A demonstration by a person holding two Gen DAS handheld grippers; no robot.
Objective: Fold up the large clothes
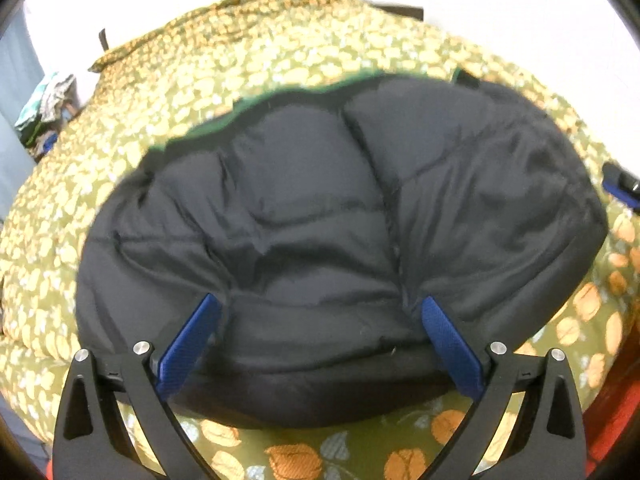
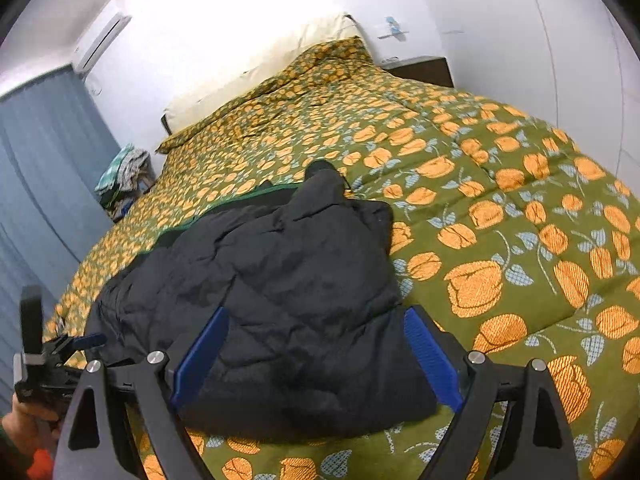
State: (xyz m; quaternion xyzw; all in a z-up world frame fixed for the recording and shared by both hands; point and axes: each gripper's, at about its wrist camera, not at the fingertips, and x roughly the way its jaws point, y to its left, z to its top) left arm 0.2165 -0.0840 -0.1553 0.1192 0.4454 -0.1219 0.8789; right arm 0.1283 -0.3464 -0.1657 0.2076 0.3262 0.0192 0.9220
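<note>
I see the bed filling both views, covered by a green quilt with an orange flower print. A cream pillow lies at its head against the white wall. A blue curtain hangs at the left, with a pile of clothes beside it. The black padded jacket lies bunched on the quilt near the foot of the bed, a green edge showing along its far side. My left claw is released, its blue fingers spread wide and resting on the jacket's near edge. My right claw is also released, fingers spread over the jacket's near right corner. I cannot tell whether either claw presses into the fabric.
</note>
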